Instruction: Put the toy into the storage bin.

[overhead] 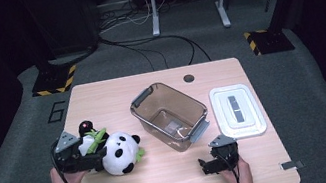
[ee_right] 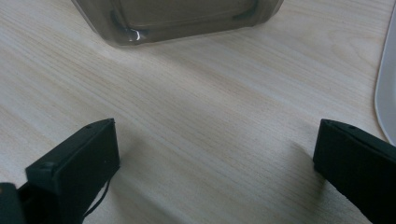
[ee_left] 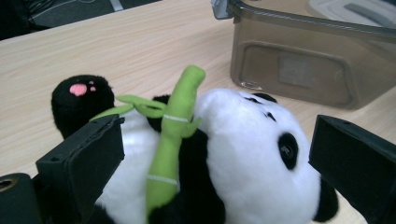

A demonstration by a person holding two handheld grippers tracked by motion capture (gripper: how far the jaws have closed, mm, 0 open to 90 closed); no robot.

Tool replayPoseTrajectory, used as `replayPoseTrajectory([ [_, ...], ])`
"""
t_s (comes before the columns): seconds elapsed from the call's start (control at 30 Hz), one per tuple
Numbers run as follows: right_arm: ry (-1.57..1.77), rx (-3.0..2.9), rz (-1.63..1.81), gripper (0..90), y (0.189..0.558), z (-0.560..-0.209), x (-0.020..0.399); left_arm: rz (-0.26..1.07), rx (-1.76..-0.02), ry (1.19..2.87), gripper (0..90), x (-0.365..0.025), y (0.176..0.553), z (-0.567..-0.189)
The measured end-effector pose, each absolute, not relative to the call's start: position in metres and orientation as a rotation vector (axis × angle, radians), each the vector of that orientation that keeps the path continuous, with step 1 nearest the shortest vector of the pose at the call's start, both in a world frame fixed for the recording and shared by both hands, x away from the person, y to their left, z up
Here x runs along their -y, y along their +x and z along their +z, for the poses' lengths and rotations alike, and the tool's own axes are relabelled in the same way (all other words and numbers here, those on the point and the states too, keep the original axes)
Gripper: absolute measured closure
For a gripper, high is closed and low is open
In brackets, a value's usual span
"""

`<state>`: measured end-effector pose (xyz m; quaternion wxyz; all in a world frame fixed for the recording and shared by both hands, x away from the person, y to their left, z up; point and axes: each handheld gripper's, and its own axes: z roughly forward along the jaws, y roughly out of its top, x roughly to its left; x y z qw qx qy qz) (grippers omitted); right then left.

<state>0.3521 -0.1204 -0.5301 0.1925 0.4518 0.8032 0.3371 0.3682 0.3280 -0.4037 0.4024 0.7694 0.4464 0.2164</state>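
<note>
My left tongs (ee_left: 210, 154) stand wide around the toy panda (ee_left: 233, 158) lying on the desk (overhead: 175, 170), so closing on soft plush might let it slip, while my right tongs (ee_right: 215, 163) gape empty nearby.

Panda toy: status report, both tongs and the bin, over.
Left tongs open, straddling panda toy, not yet clamped. Right tongs open over bare table. Clear bin open, lid beside it. Path unobstructed.
</note>
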Motion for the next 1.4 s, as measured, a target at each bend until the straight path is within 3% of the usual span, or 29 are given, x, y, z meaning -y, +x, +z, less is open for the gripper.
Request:
replayPoseTrajectory([
  [0.4, 1.269, -2.254, 0.946, 0.0, 0.352, -0.53, 0.12, 0.501, -1.262, 2.022, 16.3, -0.33, 0.408, -0.423],
  [0.57, 1.268, -2.254, 0.946, 0.0, 0.352, -0.53, 0.12, 0.536, -1.309, 2.044, 31.9, -0.333, 0.41, -0.428],
  [0.77, 1.268, -2.254, 0.947, 0.0, 0.352, -0.53, 0.12, 0.588, -1.322, 2.082, 39.9, -0.328, 0.41, -0.435],
  [1.03, 1.268, -2.255, 0.947, 0.0, 0.352, -0.53, 0.12, 0.639, -1.28, 2.076, 69.2, -0.323, 0.407, -0.44],
  [1.4, 1.265, -2.257, 0.946, 0.0, 0.352, -0.53, 0.121, 0.606, -1.221, 2.032, 74.9, -0.33, 0.4, -0.433],
])
